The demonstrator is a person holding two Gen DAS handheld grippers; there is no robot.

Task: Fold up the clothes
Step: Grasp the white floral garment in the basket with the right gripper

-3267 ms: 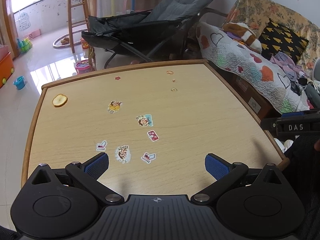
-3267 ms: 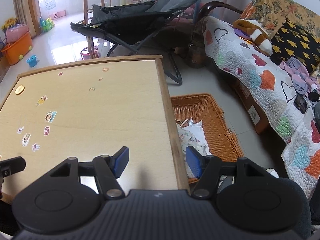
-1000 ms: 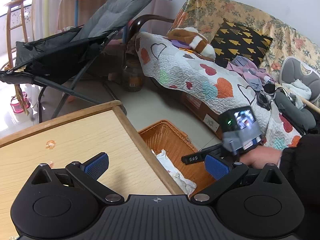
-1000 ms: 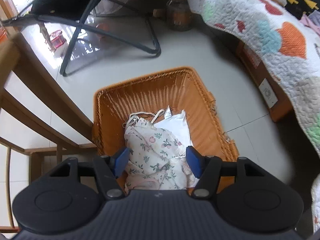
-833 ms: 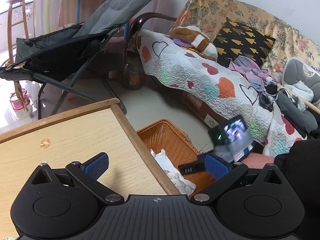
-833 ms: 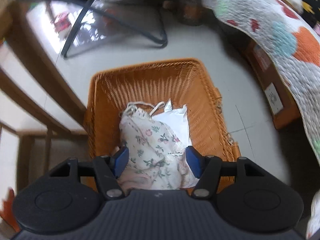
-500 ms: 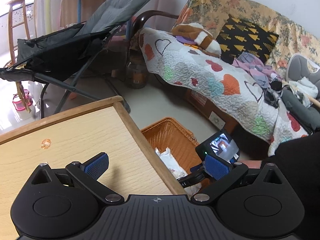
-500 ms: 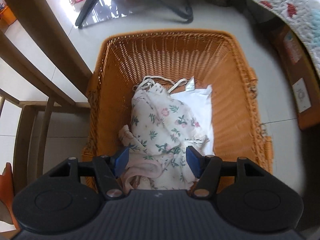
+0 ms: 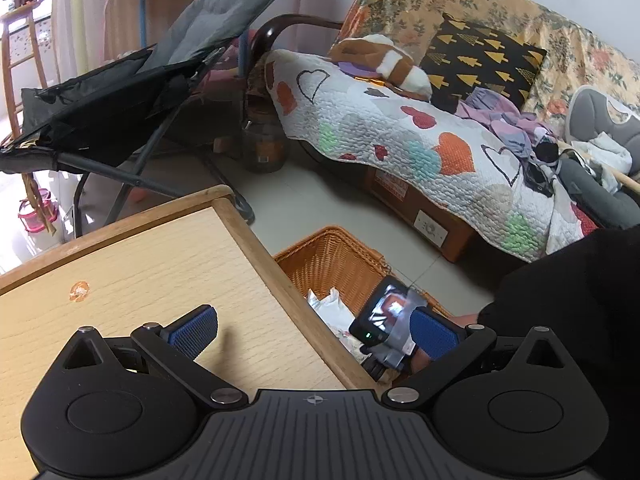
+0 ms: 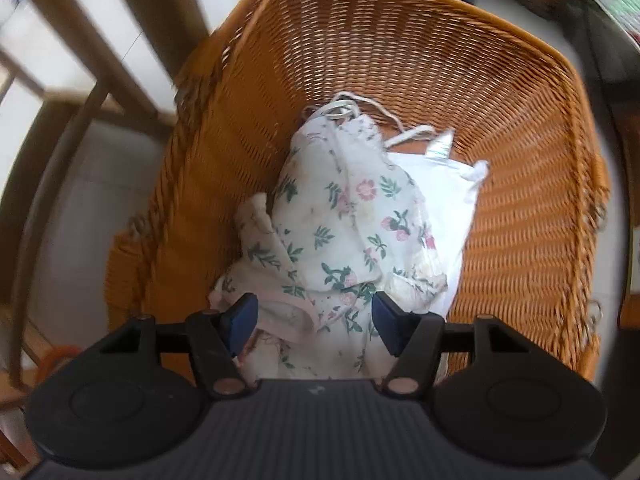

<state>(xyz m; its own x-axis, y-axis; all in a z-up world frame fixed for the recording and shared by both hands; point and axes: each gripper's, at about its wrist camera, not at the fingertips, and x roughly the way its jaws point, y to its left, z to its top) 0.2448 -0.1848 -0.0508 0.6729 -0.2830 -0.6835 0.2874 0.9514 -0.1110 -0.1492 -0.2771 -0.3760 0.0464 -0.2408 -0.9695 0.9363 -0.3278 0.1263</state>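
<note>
- Clothes are lying bunched in the wicker basket (image 10: 520,128) on the floor: a floral garment (image 10: 352,224) is sitting on top at the centre of the right wrist frame, and a plain white piece (image 10: 452,200) is lying under it toward the right.
- I am holding the right hand-held gripper (image 10: 314,318) spread wide right over the near end of the floral garment, with cloth lying between its blue pads; nothing is pinched yet.
- I am judging this as the pick-up step, so I am aiming to bite a thick fold of the floral cloth only, keeping the white piece and the thin strings at the top of the pile out of the bite.
- Lifting straight up, clear of the basket wall, should keep the weave from snagging the cloth.
- I am keeping the left hand-held gripper (image 9: 312,334) spread and idle above the corner of the bench (image 9: 160,264), lower left of its frame, ready to take a second edge for spreading.
</note>
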